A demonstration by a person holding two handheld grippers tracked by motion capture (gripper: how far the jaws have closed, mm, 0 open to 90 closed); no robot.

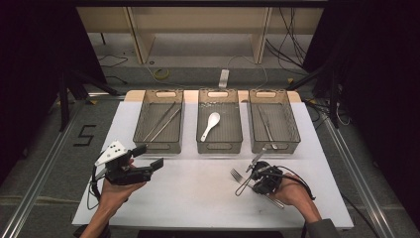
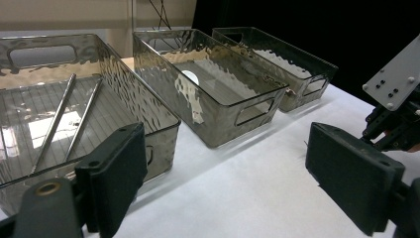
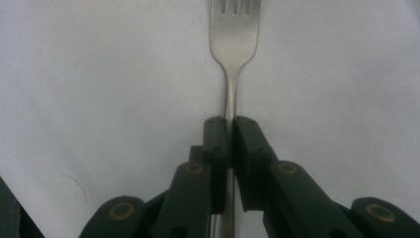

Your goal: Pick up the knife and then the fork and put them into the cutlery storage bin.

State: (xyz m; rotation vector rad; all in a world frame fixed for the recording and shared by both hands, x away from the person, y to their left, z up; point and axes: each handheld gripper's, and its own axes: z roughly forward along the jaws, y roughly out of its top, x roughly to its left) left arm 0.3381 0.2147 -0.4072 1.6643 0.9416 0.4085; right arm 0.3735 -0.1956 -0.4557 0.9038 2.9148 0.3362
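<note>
The right gripper [image 3: 230, 130] is clamped on the fork [image 3: 233, 44] handle (tines pointing ahead on the table [image 3: 99, 74]), while the left gripper [image 2: 223, 173] stands wide apart, holding nothing.

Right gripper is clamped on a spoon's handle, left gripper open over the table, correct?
Not quite: the right gripper is clamped on a fork, not a spoon; the right gripper view shows the tines. The white spoon lies in the middle bin. The left gripper is open.
</note>
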